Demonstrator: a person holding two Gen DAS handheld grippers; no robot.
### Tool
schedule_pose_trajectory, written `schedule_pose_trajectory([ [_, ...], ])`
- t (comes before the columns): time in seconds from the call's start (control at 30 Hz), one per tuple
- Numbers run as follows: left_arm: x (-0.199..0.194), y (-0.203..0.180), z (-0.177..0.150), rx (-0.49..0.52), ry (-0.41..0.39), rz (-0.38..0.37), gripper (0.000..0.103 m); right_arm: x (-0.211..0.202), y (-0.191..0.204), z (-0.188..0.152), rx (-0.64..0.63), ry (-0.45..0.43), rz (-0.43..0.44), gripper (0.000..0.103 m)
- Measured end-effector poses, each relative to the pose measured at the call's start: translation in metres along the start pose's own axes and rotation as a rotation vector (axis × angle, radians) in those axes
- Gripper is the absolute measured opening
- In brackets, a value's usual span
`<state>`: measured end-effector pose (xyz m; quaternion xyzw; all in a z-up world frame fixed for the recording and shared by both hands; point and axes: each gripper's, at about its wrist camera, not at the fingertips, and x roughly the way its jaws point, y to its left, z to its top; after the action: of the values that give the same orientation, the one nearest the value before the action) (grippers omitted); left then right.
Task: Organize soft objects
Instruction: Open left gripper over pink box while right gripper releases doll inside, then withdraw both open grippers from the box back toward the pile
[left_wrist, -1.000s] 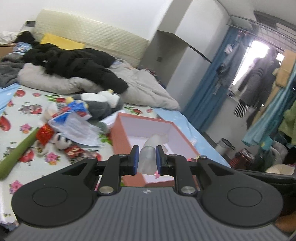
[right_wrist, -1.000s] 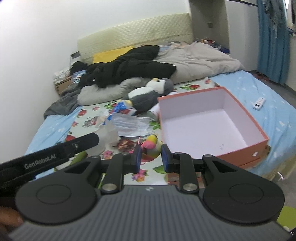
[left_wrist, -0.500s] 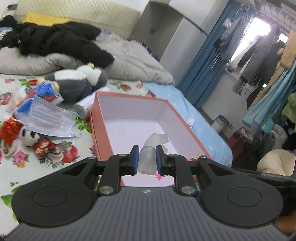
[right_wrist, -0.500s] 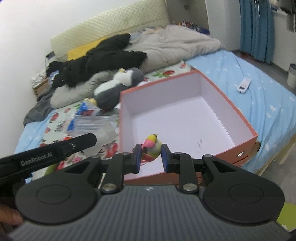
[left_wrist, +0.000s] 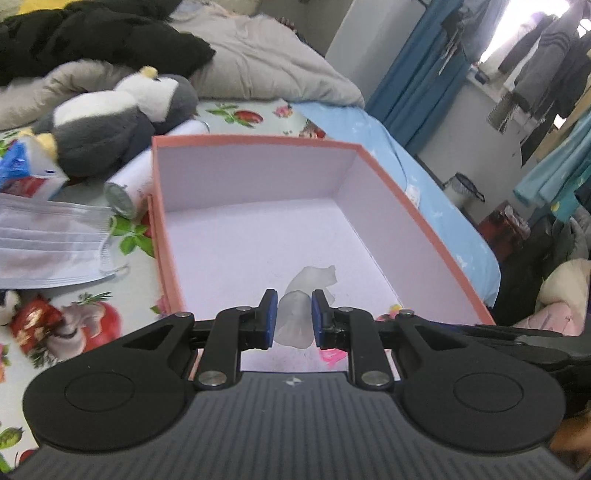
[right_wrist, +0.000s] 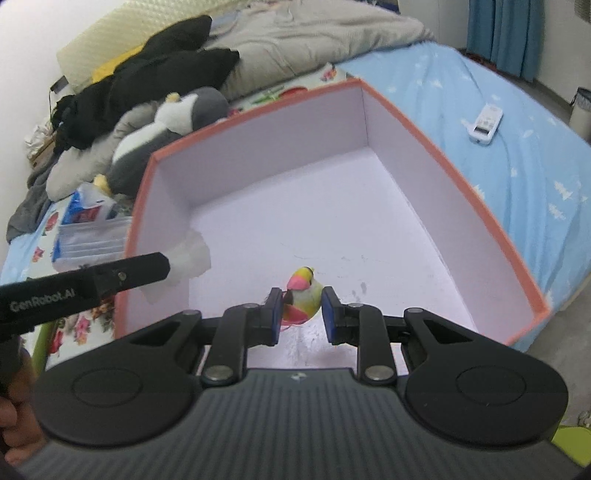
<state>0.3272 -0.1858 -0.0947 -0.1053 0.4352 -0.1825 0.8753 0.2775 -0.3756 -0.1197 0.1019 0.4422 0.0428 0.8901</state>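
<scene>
- Orange-rimmed box (left_wrist: 255, 141) sits open on the bed (right_wrist: 517, 155).
- Left tool (left_wrist: 294, 317) pinches a translucent white soft piece (left_wrist: 295, 314) above it.
- Right tool (right_wrist: 301, 312) grips a colourful toy bird (right_wrist: 301, 295).

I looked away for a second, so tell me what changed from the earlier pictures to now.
Both grippers came forward and down from above the bed clutter to over the open pink box. The left gripper carried its whitish soft lump, the right gripper its small colourful bird toy. Nothing was let go or newly grasped. The penguin plush, masks and box stayed put.
</scene>
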Motion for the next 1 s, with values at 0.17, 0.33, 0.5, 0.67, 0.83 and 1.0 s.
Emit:
schedule_pose_trajectory([
  [0.17, 0.022, -0.003, 0.001, 0.017, 0.041, 0.007, 0.023, 0.026, -0.007, 0.001, -0.002, 0.053, 0.005, 0.026],
  [0.33, 0.027, 0.002, 0.003, 0.017, 0.066, 0.028, 0.041, 0.034, -0.007, 0.003, 0.003, 0.074, 0.017, 0.028],
  [0.5, 0.006, 0.004, 0.0, 0.014, 0.039, 0.022, 0.042, 0.025, -0.002, 0.002, -0.013, 0.078, 0.018, 0.031],
  [0.67, -0.033, -0.003, -0.007, 0.031, -0.005, 0.016, 0.042, -0.002, 0.01, -0.006, -0.017, 0.047, 0.033, 0.031],
  [0.83, -0.082, -0.014, -0.022, 0.043, -0.059, 0.015, 0.042, -0.038, 0.025, -0.017, -0.023, -0.002, 0.049, 0.031],
  [1.0, -0.131, -0.021, -0.043, 0.042, -0.117, 0.021, 0.042, -0.077, 0.039, -0.03, -0.041, -0.065, 0.071, 0.031],
])
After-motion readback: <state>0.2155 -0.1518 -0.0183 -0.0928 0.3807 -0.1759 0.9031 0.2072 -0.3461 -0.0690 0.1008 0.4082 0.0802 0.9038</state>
